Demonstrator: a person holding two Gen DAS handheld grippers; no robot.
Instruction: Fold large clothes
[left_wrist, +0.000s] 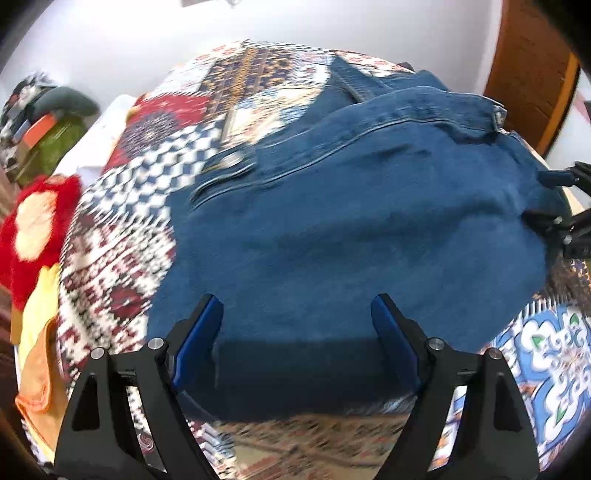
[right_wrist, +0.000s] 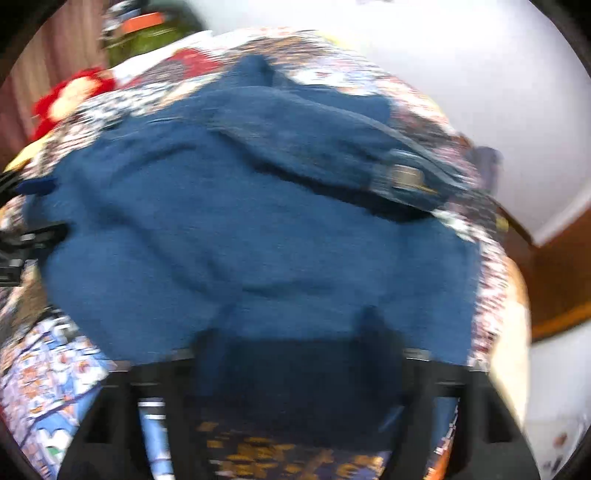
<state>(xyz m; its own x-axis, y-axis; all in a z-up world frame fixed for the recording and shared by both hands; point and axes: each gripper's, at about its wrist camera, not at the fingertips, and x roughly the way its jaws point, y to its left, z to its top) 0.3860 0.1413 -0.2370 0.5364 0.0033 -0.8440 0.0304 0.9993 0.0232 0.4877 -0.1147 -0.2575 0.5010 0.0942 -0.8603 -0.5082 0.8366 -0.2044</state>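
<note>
Releasing the denim garment (left_wrist: 369, 221): both tongs, left tongs (left_wrist: 297, 317) and right tongs (right_wrist: 295, 332), are standing apart; you are smoothing the fold ahead of them.

Denim garment (left_wrist: 369, 229): heavy blue cloth, matt, coarse weave, stitched seams, shiny metal button (left_wrist: 232, 161). Patchwork cover (left_wrist: 122, 236): printed cloth, matt. Left gripper (left_wrist: 297, 321): matt black plastic, smooth blue pads (left_wrist: 388, 325), bright metal pins. Door (left_wrist: 532, 74): brown wood, smooth.

Blue denim jacket (left_wrist: 332, 221) lies folded, rumpled, on the patterned bedspread (left_wrist: 122, 240).
</note>
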